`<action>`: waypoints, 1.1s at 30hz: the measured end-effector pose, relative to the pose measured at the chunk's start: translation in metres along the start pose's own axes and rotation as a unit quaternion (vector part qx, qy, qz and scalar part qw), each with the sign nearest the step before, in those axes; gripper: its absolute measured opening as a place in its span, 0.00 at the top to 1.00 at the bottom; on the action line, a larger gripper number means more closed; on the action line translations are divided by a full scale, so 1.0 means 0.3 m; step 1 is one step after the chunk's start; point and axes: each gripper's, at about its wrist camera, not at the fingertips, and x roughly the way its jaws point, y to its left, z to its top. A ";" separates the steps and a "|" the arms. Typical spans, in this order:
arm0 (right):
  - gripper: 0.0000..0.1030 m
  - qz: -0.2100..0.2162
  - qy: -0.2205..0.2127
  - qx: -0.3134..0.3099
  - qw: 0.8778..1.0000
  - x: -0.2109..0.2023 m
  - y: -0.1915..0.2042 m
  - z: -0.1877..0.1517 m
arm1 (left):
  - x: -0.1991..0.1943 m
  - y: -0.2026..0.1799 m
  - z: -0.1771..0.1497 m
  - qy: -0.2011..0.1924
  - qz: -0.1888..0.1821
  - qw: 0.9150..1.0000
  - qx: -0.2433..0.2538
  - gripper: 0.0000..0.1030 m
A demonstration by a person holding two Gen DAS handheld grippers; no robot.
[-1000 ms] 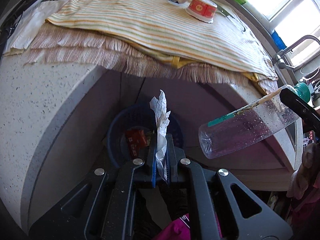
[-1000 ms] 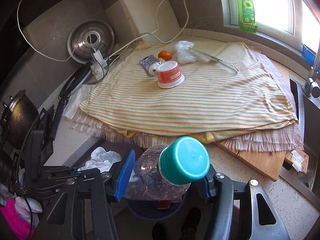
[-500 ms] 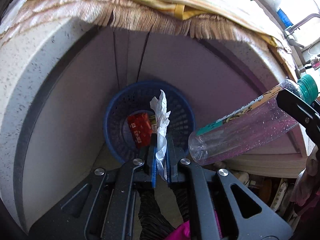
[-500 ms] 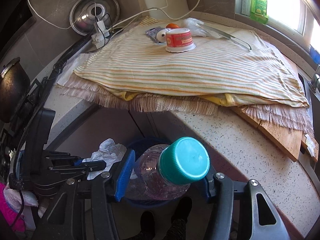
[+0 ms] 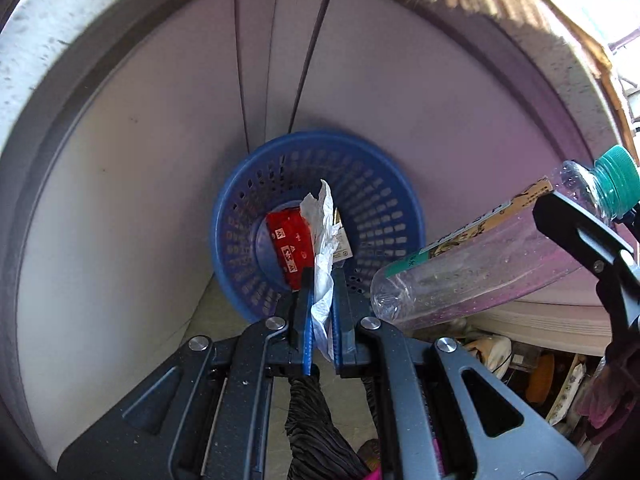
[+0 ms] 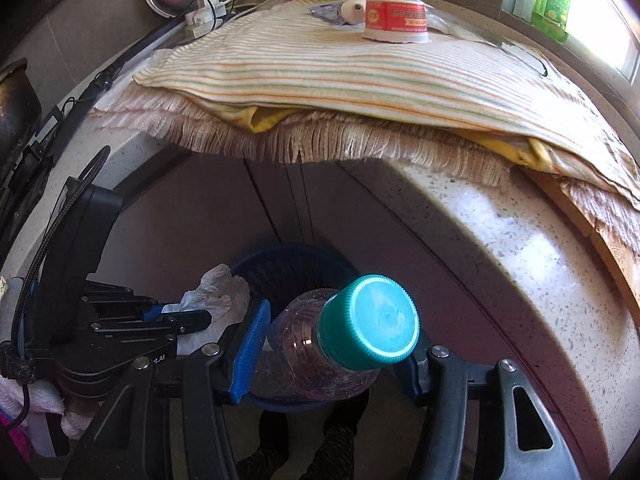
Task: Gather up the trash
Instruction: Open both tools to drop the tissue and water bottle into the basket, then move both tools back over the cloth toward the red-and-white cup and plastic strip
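Left hand-held gripper (image 5: 322, 308): jaws clamped on crumpled wrapper (image 5: 322, 240), above blue basket (image 5: 376, 208) on floor under desk (image 6: 520, 248). Right hand-held gripper (image 6: 332, 352): jaws part-open, gripping clear bottle (image 5: 472, 268), base tilted toward basket. Red tub (image 6: 396, 20) on desk.

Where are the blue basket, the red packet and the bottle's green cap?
Blue plastic basket (image 5: 384, 216), left wrist view, inner wall.
Red packet (image 5: 289, 242), left wrist view, printed face.
Green screw cap (image 6: 370, 328), right wrist view, flat top.
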 end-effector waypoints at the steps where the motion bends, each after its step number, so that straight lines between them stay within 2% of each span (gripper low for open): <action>1: 0.43 -0.002 0.002 -0.003 1.000 0.011 0.006 0.000 | 0.007 0.000 0.002 0.002 0.003 1.000 0.001 0.95; 11: 0.42 -0.005 0.023 -0.011 1.000 0.089 0.030 0.002 | 0.051 0.002 0.017 0.013 0.015 1.000 0.008 0.94; 12: 0.42 -0.004 0.027 -0.011 1.000 0.094 0.031 0.002 | 0.048 -0.004 0.020 0.014 0.017 1.000 0.009 0.91; 14: 0.42 0.002 0.035 -0.011 0.999 0.106 0.030 0.005 | 0.043 -0.007 0.021 0.012 0.019 1.000 0.011 0.70; 16: 0.40 0.004 0.038 -0.007 0.999 0.112 0.027 0.008 | 0.036 -0.008 0.021 0.007 0.021 1.000 0.012 0.64; 18: 0.33 0.005 0.038 -0.003 0.999 0.111 0.021 0.010 | 0.034 -0.006 0.023 0.007 0.026 1.000 0.013 0.64; 26: 0.28 0.014 0.036 0.007 0.999 0.086 -0.005 0.019 | 0.025 0.018 0.024 0.008 0.027 1.000 0.001 0.63; 30: 0.22 0.020 0.033 0.008 0.999 0.058 -0.010 0.031 | 0.018 0.032 0.026 0.007 0.025 1.000 -0.008 0.63; 31: 0.21 0.022 0.031 0.008 0.999 0.045 -0.013 0.034 | 0.010 0.035 0.027 0.005 0.023 1.000 -0.011 0.63; 33: 0.17 0.028 0.026 0.009 0.999 0.016 -0.030 0.046 | -0.005 0.039 0.026 0.001 0.019 1.000 -0.016 0.55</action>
